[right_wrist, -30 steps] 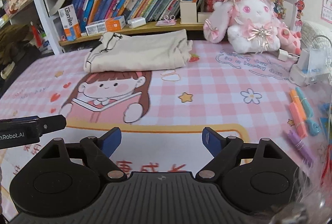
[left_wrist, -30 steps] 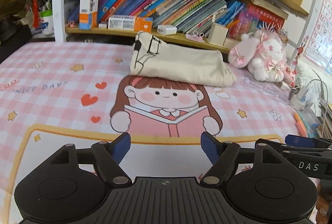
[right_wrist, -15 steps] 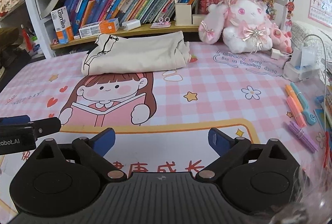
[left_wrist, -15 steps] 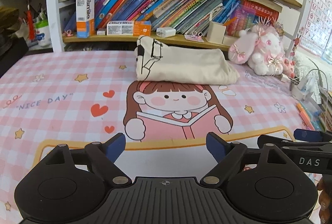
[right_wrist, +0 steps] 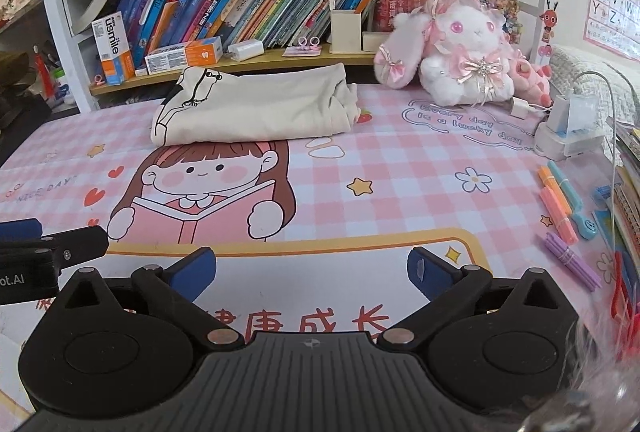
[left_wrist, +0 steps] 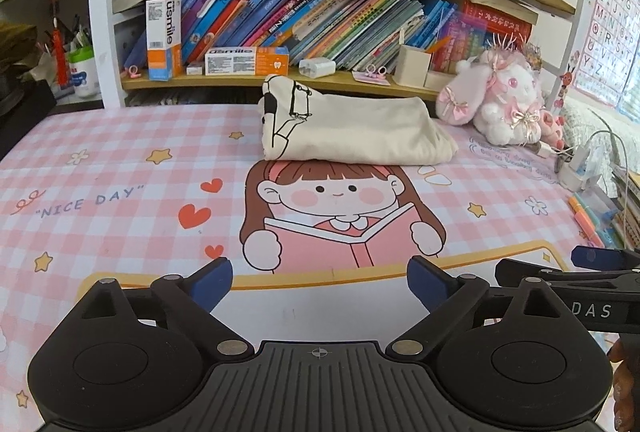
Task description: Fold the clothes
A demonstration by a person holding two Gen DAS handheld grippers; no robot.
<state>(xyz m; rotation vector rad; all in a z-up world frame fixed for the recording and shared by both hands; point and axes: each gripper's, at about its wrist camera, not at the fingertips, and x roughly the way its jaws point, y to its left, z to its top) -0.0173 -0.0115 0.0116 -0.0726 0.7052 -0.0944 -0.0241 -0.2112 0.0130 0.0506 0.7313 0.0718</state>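
Your left gripper (left_wrist: 319, 282) sits low in the frame of its own camera, angled down at the table, jaws opening and already wide, nothing between the blue pads (left_wrist: 212, 280). At the lower right edge of that view a dark fingertip of your hand (left_wrist: 624, 384) peeks in beside the black housing. Your right gripper (right_wrist: 312, 272) takes the same pose, low centre in its own view, tilted down over the mat, jaws opening to a broad gap with only bare mat between them. Each tool shows in the other's camera: the right one pokes in at the right edge of the left view, the left one at the left edge of the right view, so the two sit side by side, near but apart.

The folded cream garment (left_wrist: 352, 130) lies in the upper middle of the left view, at the far side of the table, well apart from both grippers, with a black line drawing at its left end.

The surface is a pink checked mat (left_wrist: 120, 160) printed with a cartoon girl (left_wrist: 336, 208) reading. Behind it runs a bookshelf (left_wrist: 280, 20) packed with leaning books. At upper right sits a pink and white plush rabbit (right_wrist: 460, 52), and down the right edge of the right view lie coloured pens (right_wrist: 560, 208).
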